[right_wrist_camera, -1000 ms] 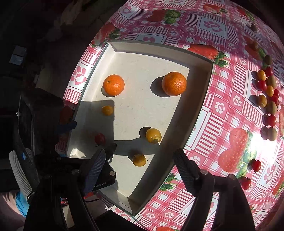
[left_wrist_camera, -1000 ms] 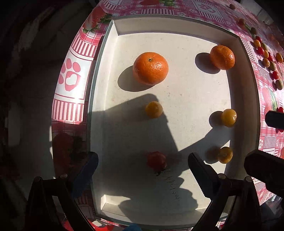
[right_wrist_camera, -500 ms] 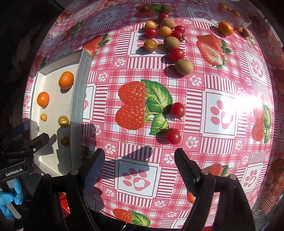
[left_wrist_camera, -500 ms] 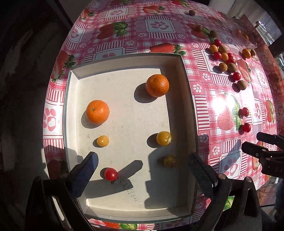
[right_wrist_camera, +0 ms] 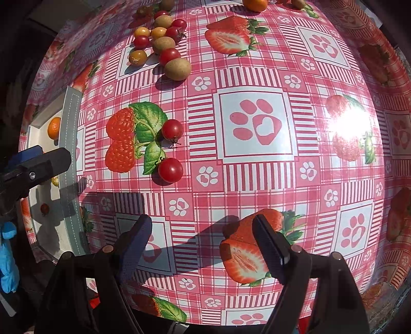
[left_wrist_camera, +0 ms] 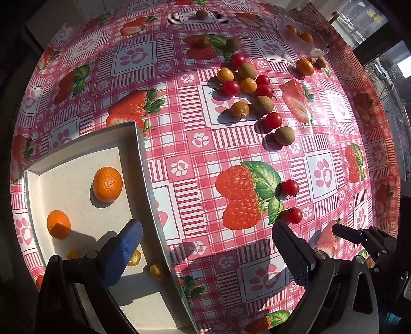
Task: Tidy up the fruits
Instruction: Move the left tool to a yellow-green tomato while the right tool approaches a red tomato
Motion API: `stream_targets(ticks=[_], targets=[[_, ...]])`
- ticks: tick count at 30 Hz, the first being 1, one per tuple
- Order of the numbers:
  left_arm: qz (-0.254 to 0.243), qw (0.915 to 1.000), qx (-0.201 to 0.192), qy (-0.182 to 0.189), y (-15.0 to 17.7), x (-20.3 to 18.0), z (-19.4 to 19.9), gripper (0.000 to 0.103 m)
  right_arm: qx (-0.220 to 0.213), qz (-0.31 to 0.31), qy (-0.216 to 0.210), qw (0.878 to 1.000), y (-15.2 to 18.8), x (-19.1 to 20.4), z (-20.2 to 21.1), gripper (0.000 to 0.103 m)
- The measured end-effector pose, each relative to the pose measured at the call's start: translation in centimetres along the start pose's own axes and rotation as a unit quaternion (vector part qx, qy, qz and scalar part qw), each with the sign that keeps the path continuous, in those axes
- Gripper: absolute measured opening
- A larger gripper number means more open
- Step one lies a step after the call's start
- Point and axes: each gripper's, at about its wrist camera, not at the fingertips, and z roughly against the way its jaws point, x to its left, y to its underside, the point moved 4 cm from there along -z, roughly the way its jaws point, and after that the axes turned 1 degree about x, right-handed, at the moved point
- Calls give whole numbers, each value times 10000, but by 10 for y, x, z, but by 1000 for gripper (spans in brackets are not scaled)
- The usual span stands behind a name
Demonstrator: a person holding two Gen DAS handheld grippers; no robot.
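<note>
A white tray [left_wrist_camera: 140, 156] at the left holds two oranges [left_wrist_camera: 107, 184], small yellow tomatoes [left_wrist_camera: 134, 257] and a red one [right_wrist_camera: 45, 208]. Two red cherry tomatoes [left_wrist_camera: 290, 187] [right_wrist_camera: 170, 169] lie on the tablecloth beside a printed strawberry. A pile of red and yellow tomatoes and kiwis [left_wrist_camera: 262, 104] [right_wrist_camera: 177, 68] lies farther back. My left gripper [left_wrist_camera: 208, 246] is open and empty, straddling the tray's right rim. My right gripper [right_wrist_camera: 203, 241] is open and empty above the cloth, in front of the two tomatoes.
A glass dish [left_wrist_camera: 303, 38] with orange fruit stands at the far right, with another orange fruit [left_wrist_camera: 304, 67] beside it. A lone kiwi [left_wrist_camera: 201, 14] lies at the far edge. The right gripper shows in the left wrist view [left_wrist_camera: 359, 236].
Both grippers have swung right, away from over the tray toward the tablecloth. The two loose cherry tomatoes now lie closer in front of the right gripper. Both stay open.
</note>
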Motion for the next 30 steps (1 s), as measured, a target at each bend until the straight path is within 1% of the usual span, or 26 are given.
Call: stream_targets(ticks=[6, 10, 11, 12, 14, 17, 21, 23, 25, 30], targets=[[10, 9996, -223, -189, -39, -9, -15, 101, -115, 207, -35, 9997, -15, 16, -6, 83], [137, 9990, -315, -302, -62, -10, -28, 101, -194, 334, -29, 9993, -21, 23, -8, 83], [155, 9988, -331, -317, -66, -10, -30, 101, -213, 343, -20, 9992, -23, 34, -11, 83], [153, 9987, -346, -349, -71, -11, -35, 101, -228, 356, -17, 9991, -24, 36, -12, 83], [79, 9984, -349, -432, -78, -15, -43, 101, -250, 377, -13, 9990, -33, 44, -19, 83], [-138, 9979, -334, -540, -86, -22, -56, 101, -294, 393, -19, 9988, -37, 51, -29, 83], [-352, 9970, -366, -583, -94, -33, -69, 101, -369, 391, -43, 9985, -41, 56, -33, 83], [-384, 9970, -325, -590, -98, -37, -77, 101, -399, 412, -43, 9983, -42, 59, -34, 83], [-348, 9974, -400, -481, -102, -43, -81, 102, -420, 431, -43, 9982, -43, 59, -36, 83], [-306, 9974, -463, -458, -111, -49, -86, 102, -472, 473, -56, 9978, -54, 70, -38, 83]])
